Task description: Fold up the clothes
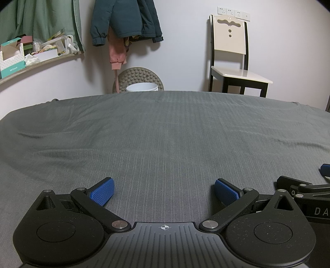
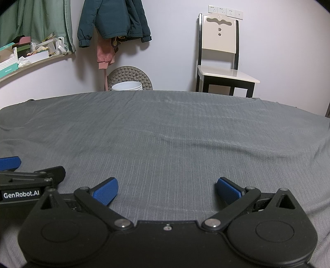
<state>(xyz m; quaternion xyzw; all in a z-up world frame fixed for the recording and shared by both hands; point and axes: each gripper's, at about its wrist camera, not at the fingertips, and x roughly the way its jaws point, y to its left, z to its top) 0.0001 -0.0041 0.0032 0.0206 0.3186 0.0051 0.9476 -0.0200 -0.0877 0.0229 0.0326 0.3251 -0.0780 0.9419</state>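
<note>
left black two-finger gripper [image 1: 164, 191] spread wide, empty | right black two-finger gripper [image 2: 167, 190] likewise | wrinkled grey cloth sheet [image 1: 165, 132] (possibly just bedding): soft, limp; pinch an edge

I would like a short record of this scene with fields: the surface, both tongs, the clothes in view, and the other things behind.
surface: grey sheet spread flat, slightly wrinkled, with no garment on it
left tongs: open, empty, low over the sheet
right tongs: open, empty, beside the left one
clothes: dark green jacket and pink garment hanging on the wall
behind: cream chair, white bucket, cluttered shelf
</note>
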